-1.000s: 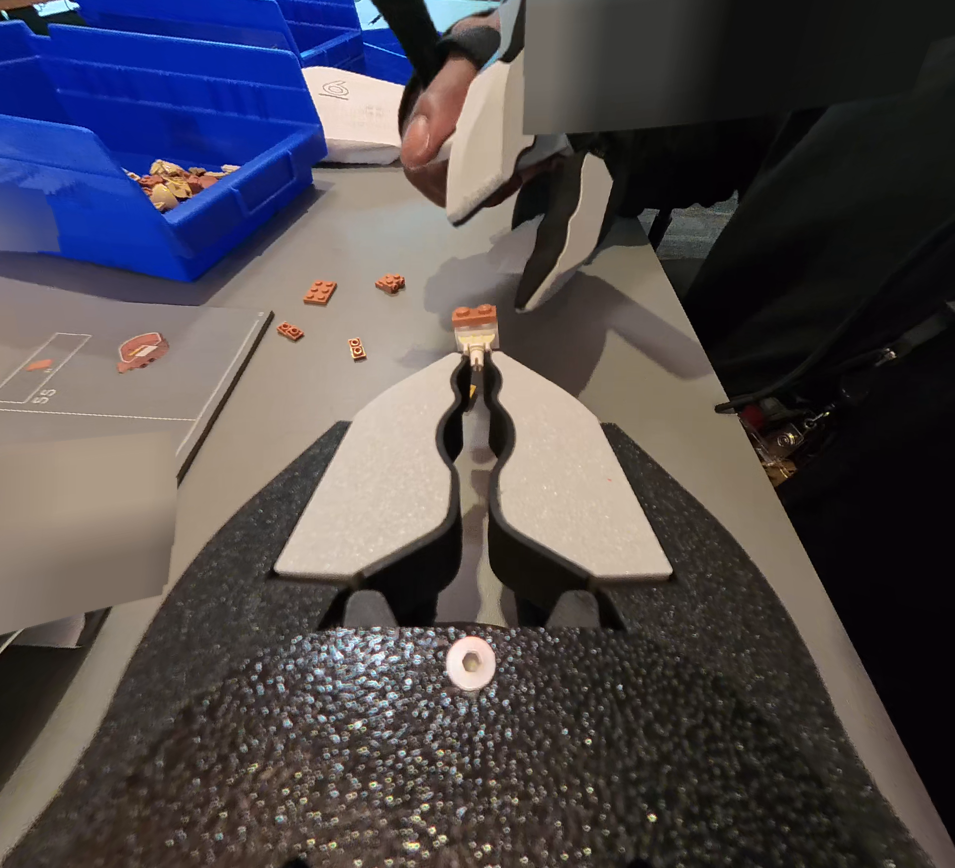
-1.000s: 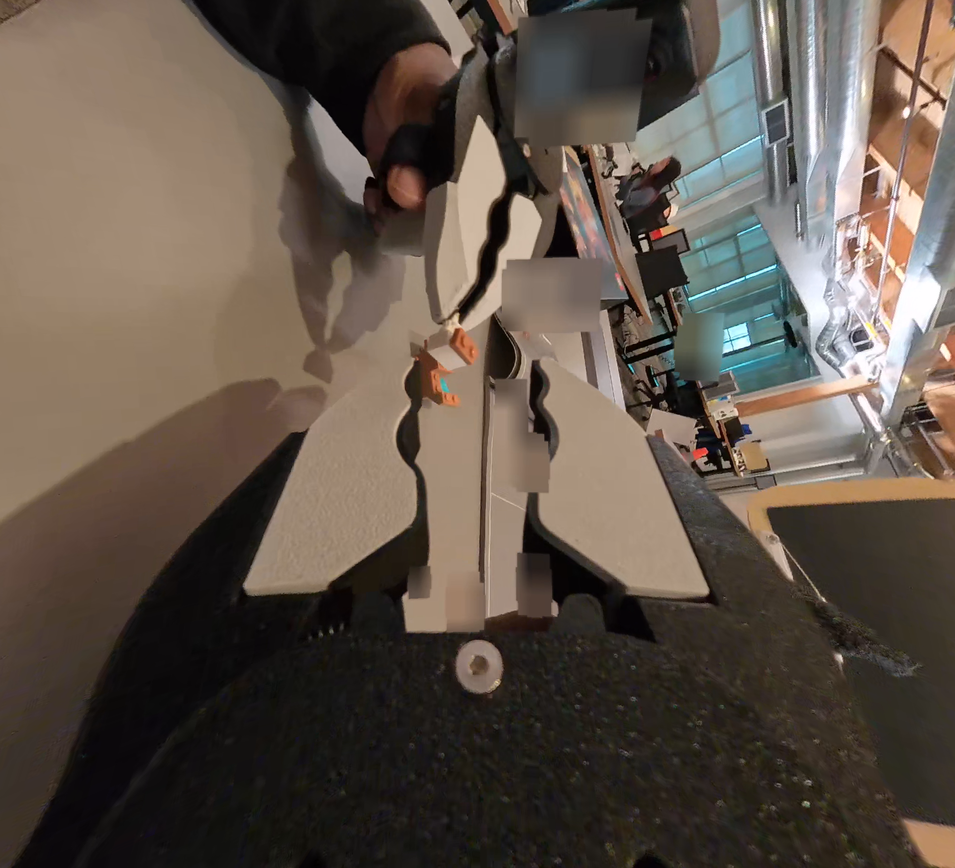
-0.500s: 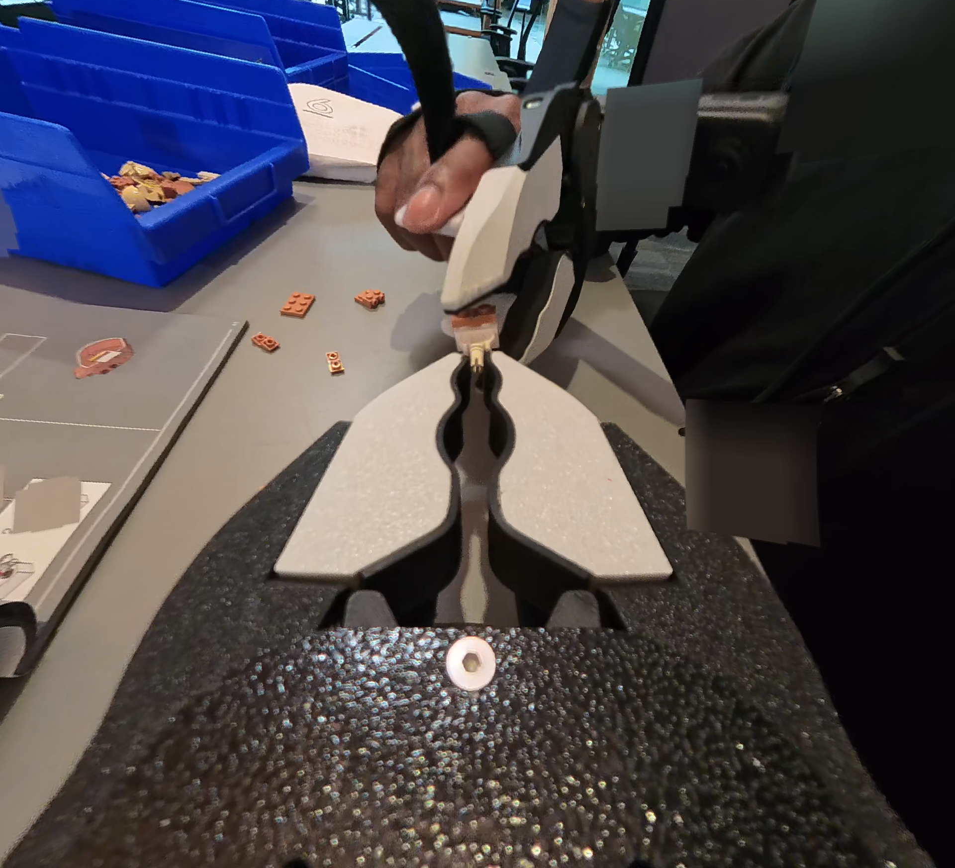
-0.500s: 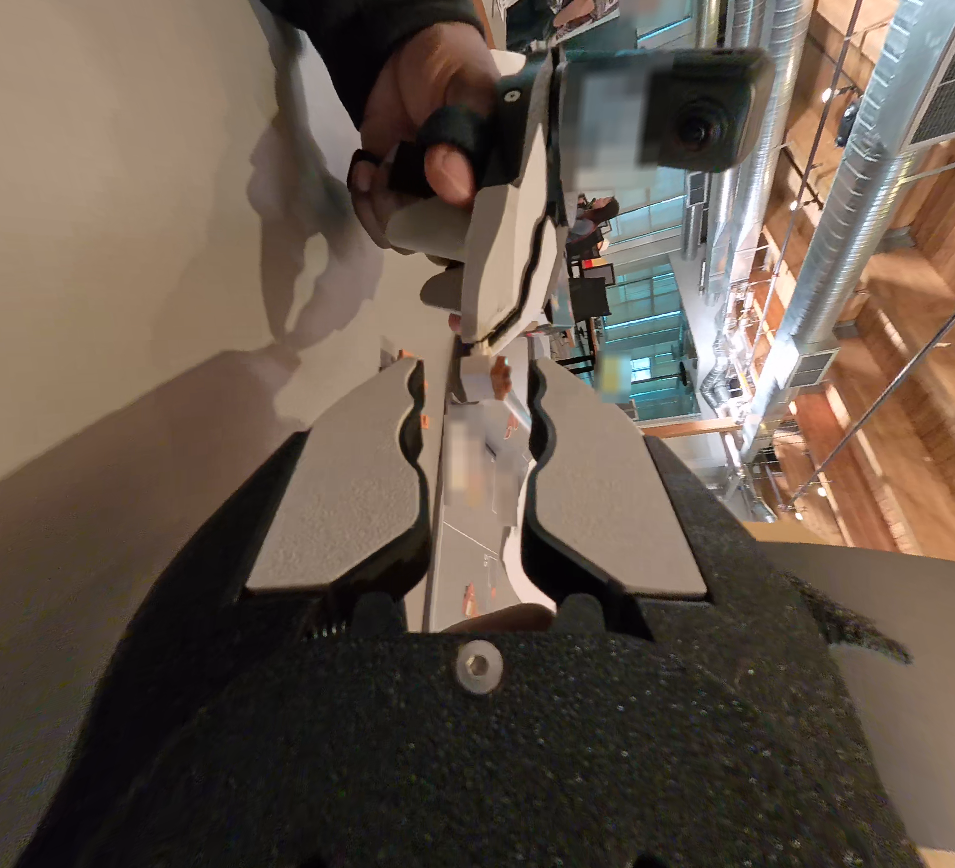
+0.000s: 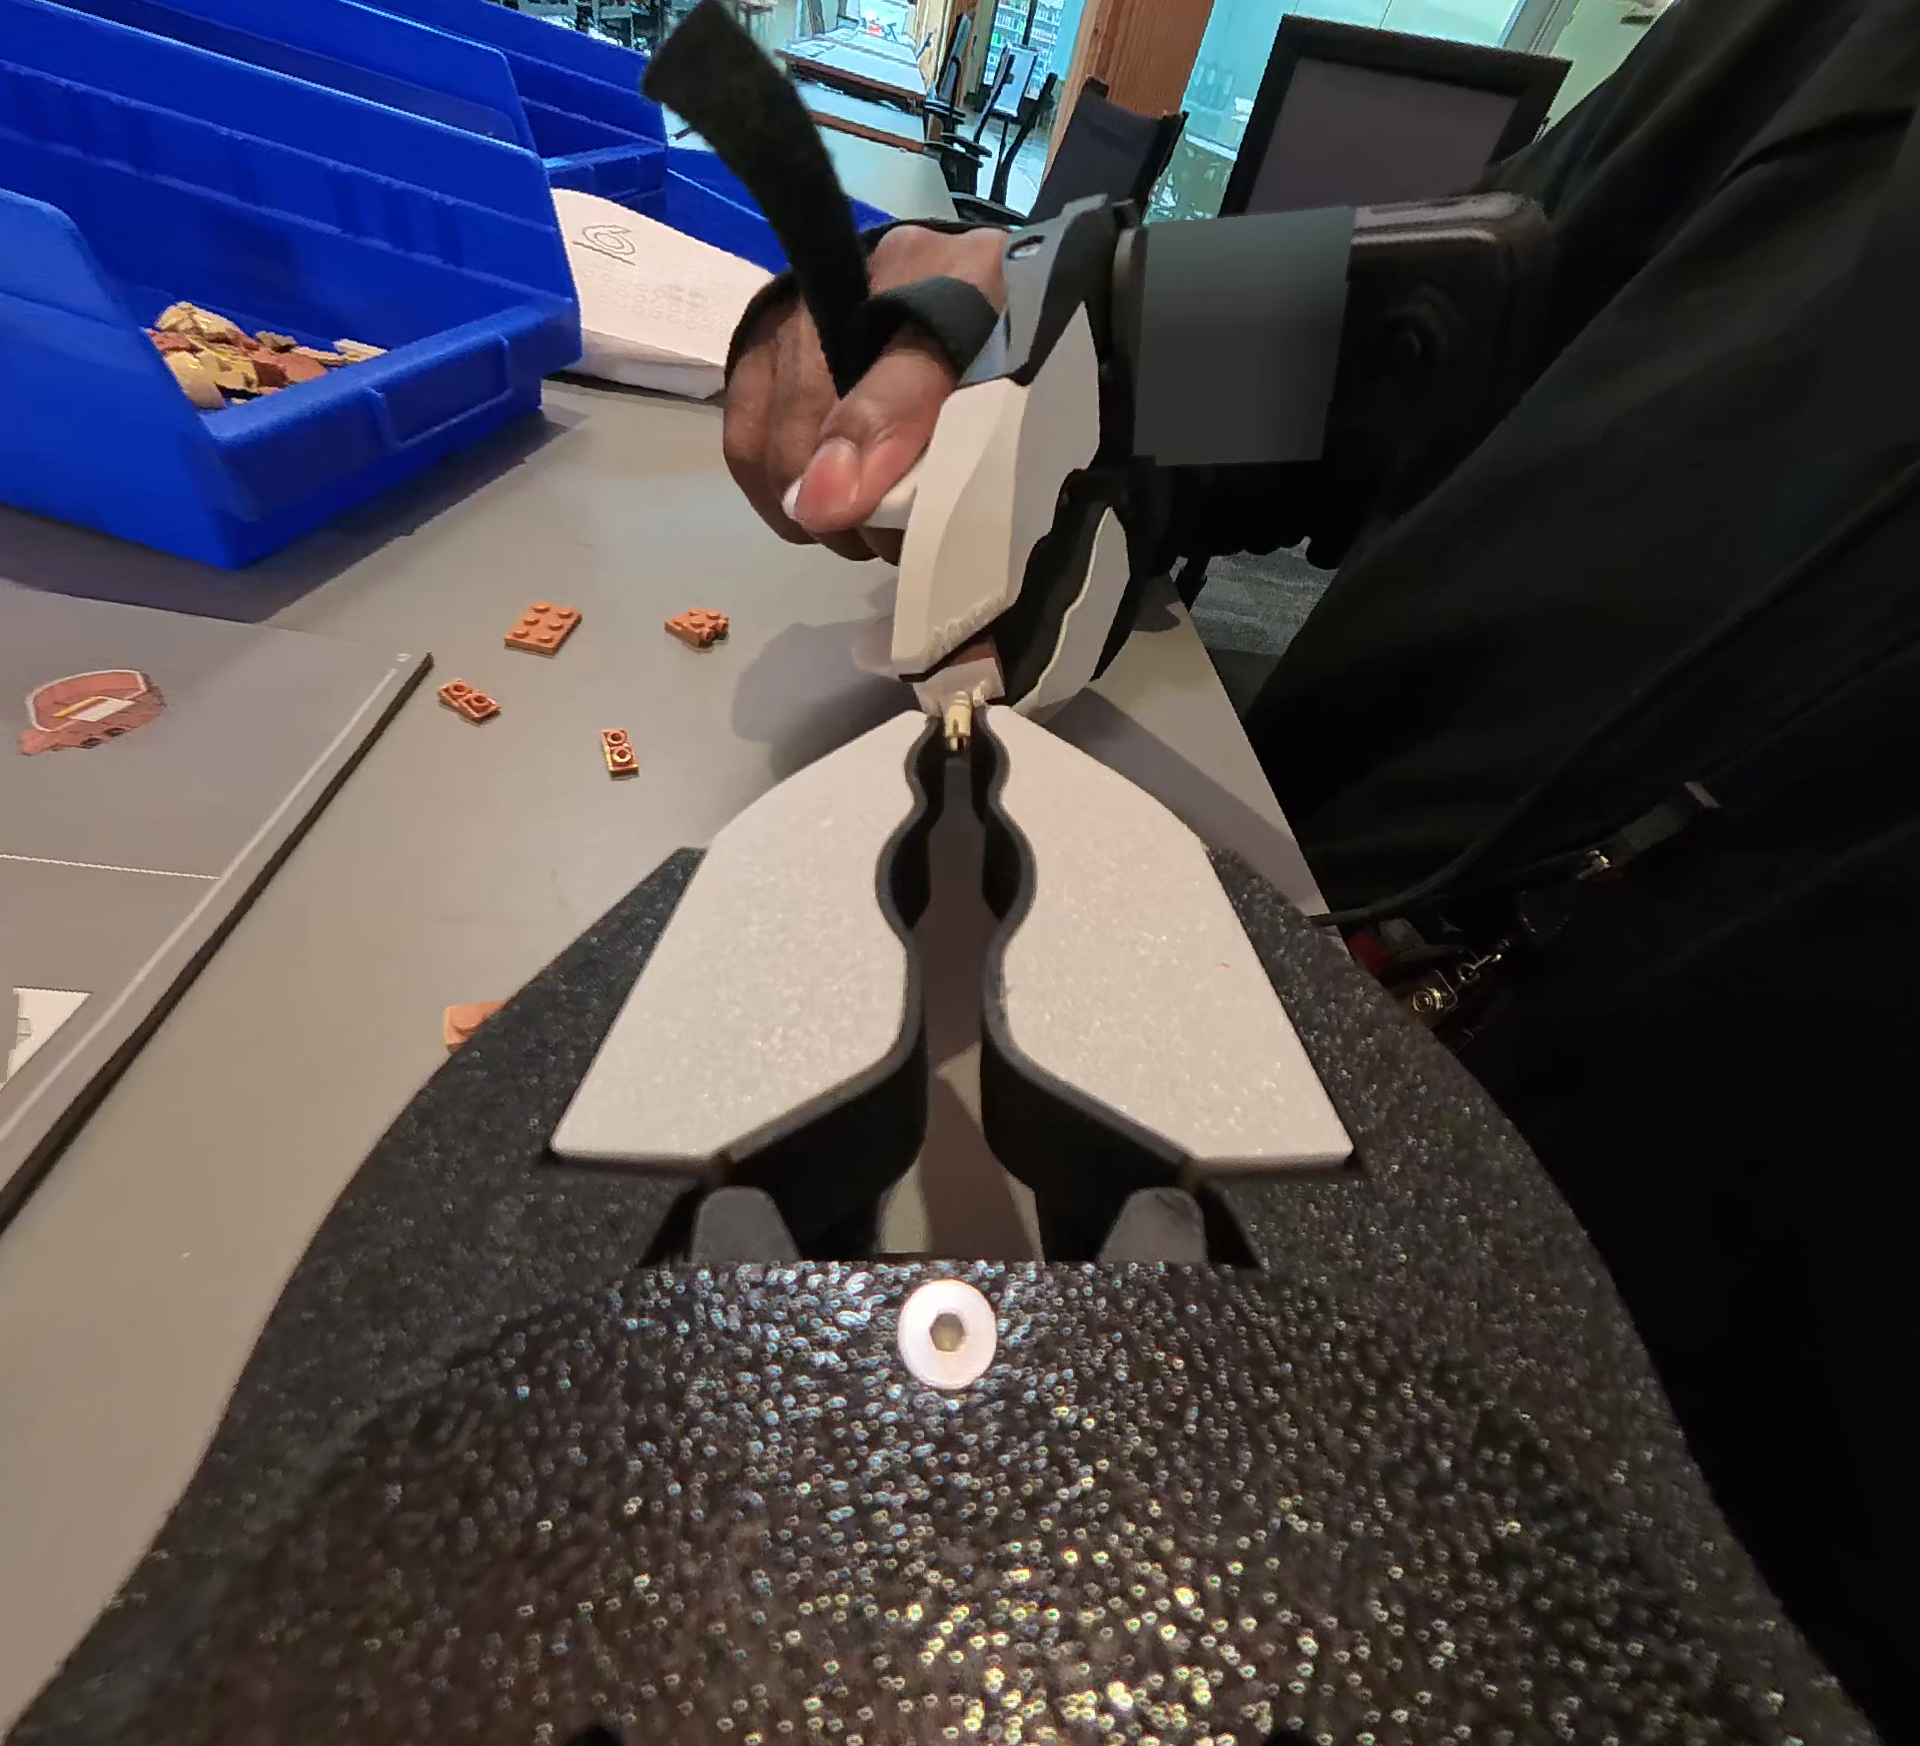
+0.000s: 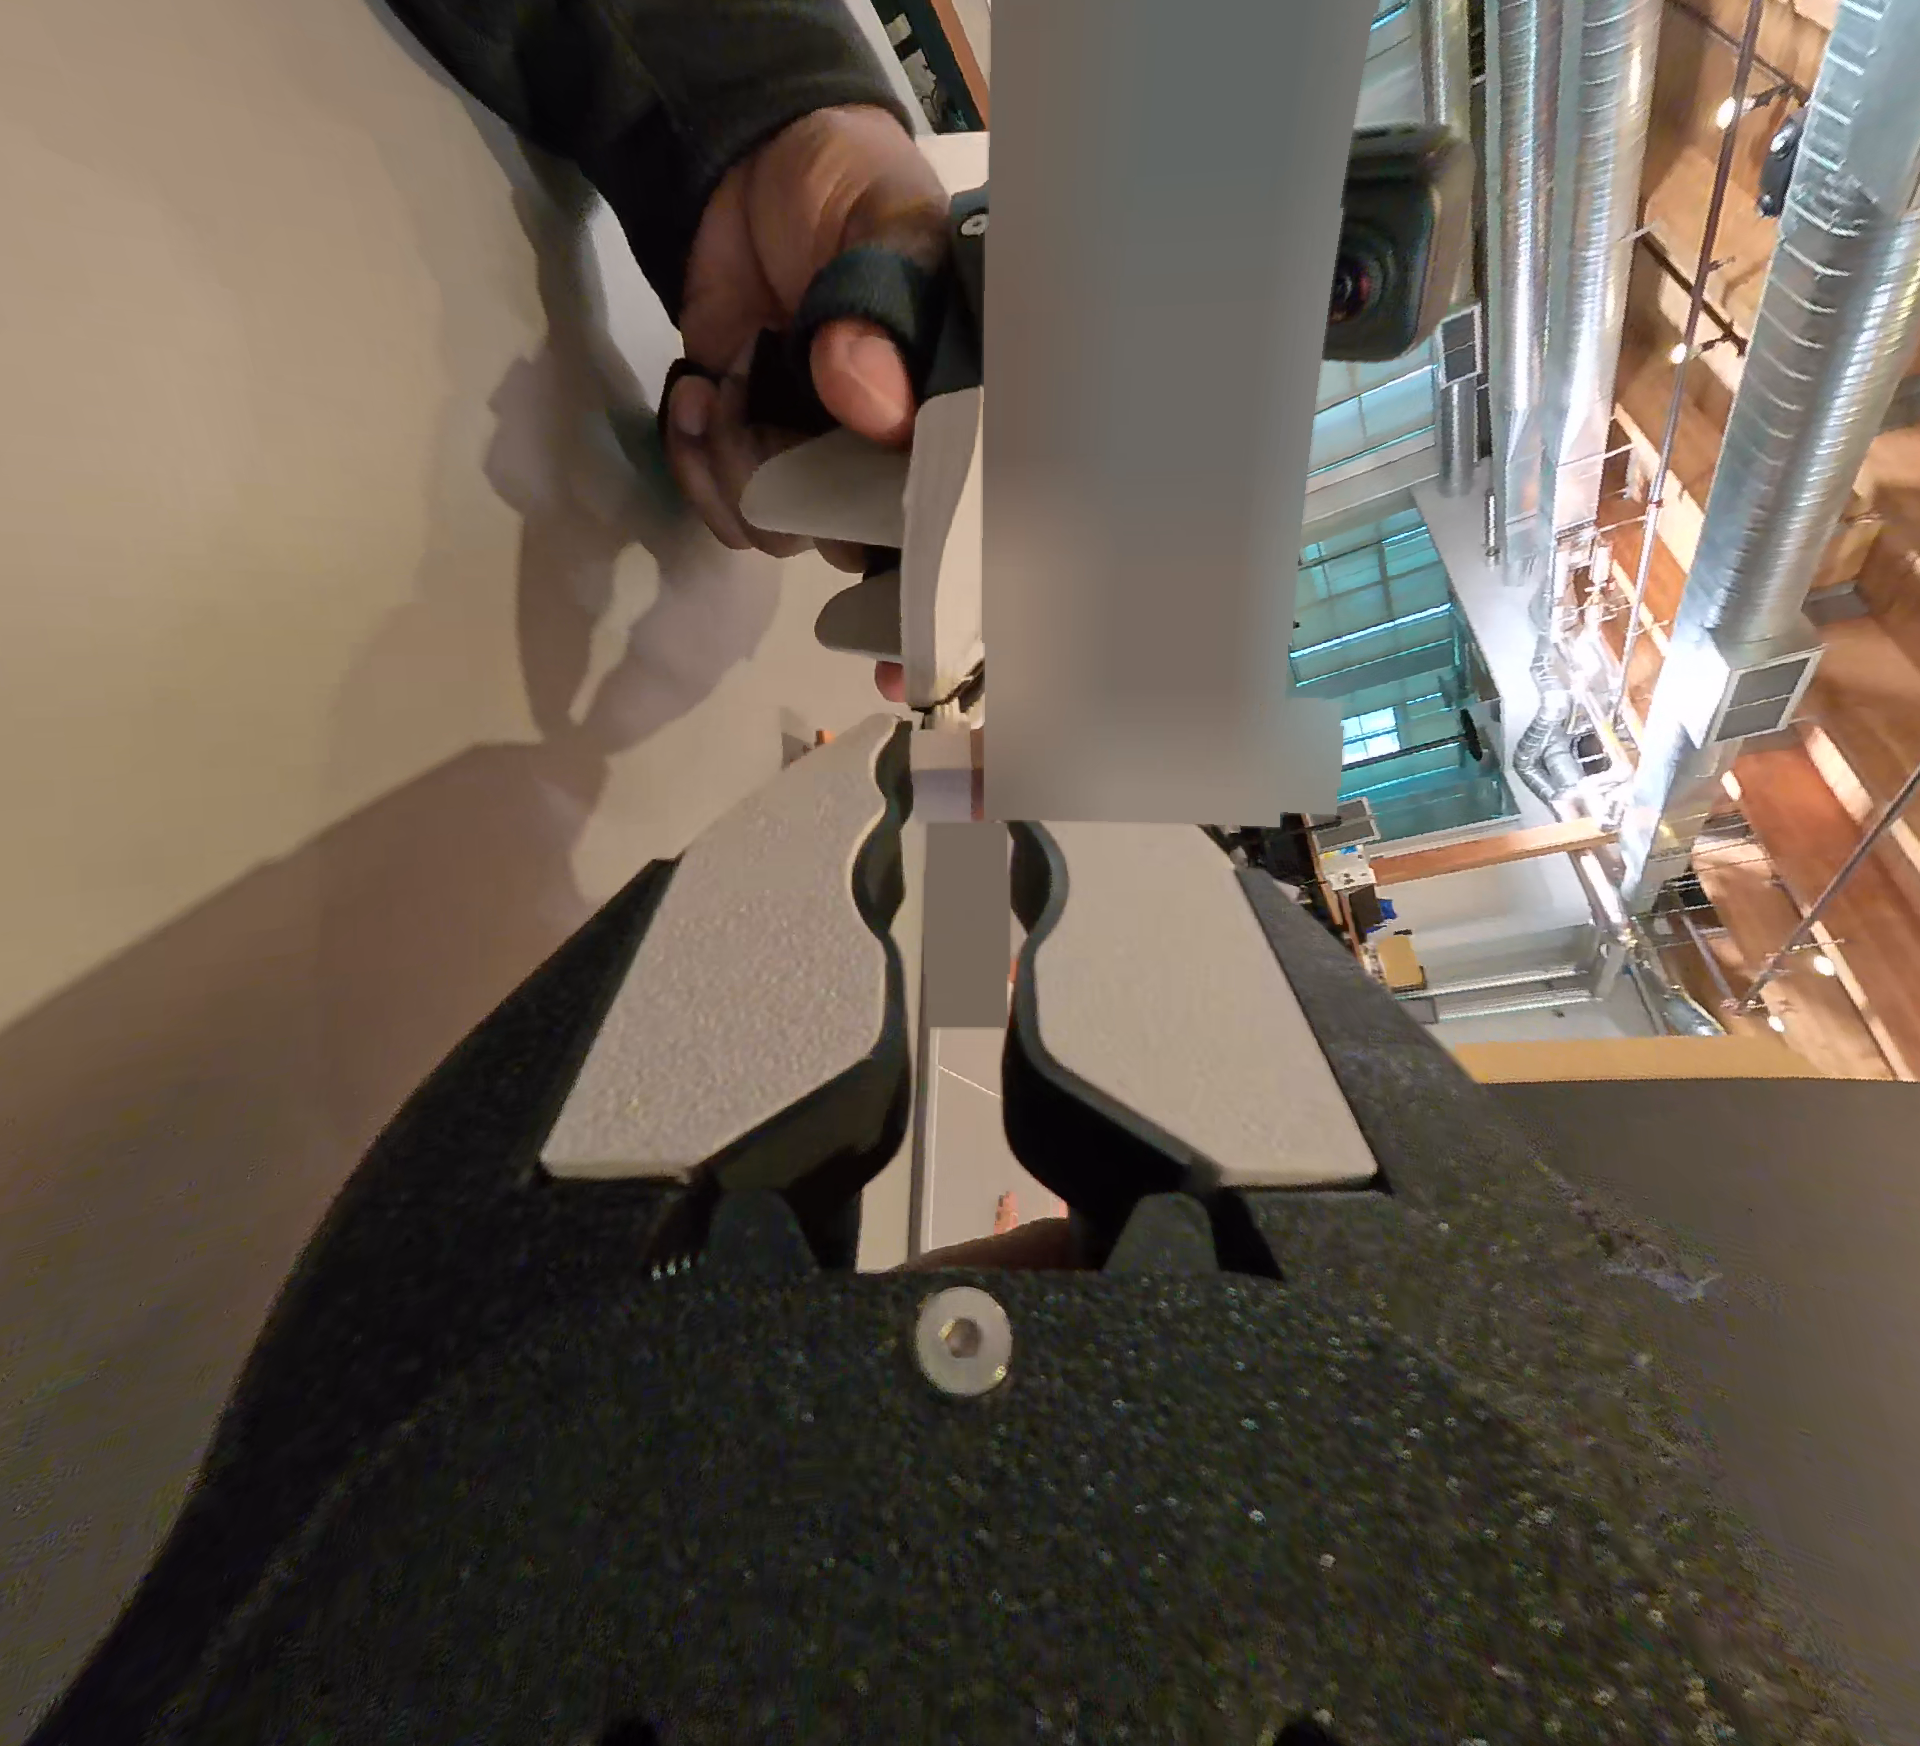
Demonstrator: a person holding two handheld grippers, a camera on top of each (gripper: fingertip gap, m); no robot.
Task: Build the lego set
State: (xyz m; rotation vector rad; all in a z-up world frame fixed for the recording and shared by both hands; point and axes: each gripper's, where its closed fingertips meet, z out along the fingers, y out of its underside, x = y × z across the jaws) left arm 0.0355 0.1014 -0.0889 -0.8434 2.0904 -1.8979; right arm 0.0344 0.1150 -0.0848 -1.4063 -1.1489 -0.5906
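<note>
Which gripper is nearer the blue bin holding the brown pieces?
Left. The blue bin sits forward and to the left of the left gripper, while the right gripper comes in from the far side, toward the table's right edge.

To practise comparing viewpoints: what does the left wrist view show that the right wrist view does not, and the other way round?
Only the left wrist view: blue bins, one holding brown bits, loose brown plates on the table, and a booklet. Only the right wrist view: silver ceiling ducts. Both: the grey table, and the left gripper and right gripper meeting tip to tip at one small piece, the left's jaws pinching its tan peg.
</note>
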